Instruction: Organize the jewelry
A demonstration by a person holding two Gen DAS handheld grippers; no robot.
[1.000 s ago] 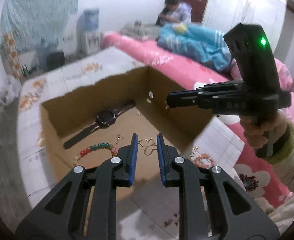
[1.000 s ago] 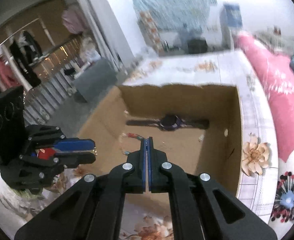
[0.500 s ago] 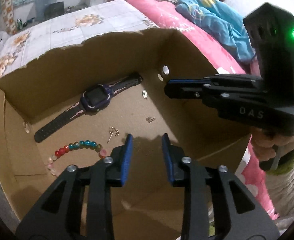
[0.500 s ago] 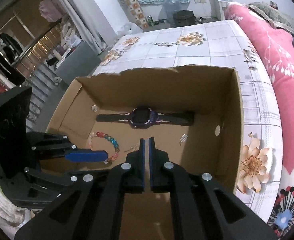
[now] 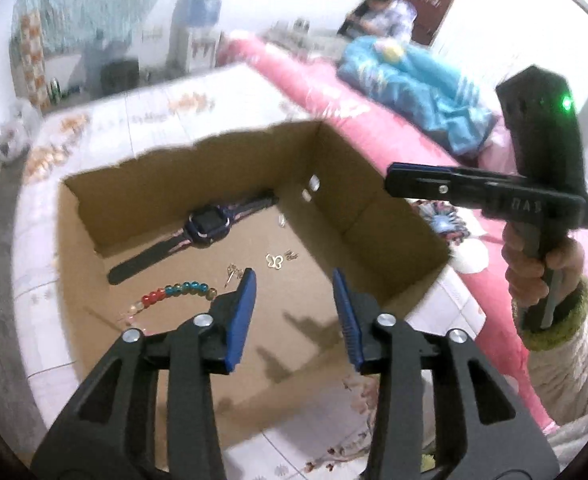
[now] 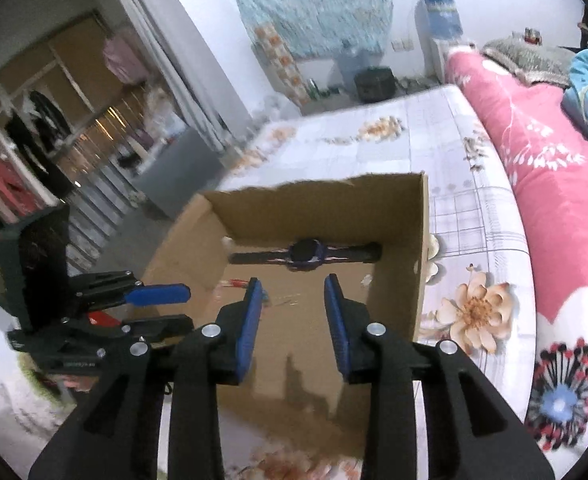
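Both my grippers are empty rn. Left gripper (image 5: 294, 312) has jaws apart, nothing btwn them, just been opening; right gripper (image 6: 292, 320) same, jaws just been opening, nothing gripped.

Jewelry is mostly in the cardboard box (image 5: 389, 216) on the bed's floral sheet (image 6: 433, 132). In the box: smartwatch (image 5: 208, 226) laid flat by the far wall, bead bracelet (image 5: 174, 294) near-left, gold butterfly charm (image 5: 274, 261) mid-floor w/ a small gold earring (image 5: 233, 273) just left of it, a tiny gold bit (image 5: 292, 256) to its right and a small pale piece (image 5: 281, 221) farther back.

My read: the drop-in part looks largely done. Can't see any loose jewelry on the sheet outside the box in either view, but near edges are blurred and hidden by my grippers, so can't rule out leftovers. What's left, prob: check for strays, maybe tidy pieces inside.
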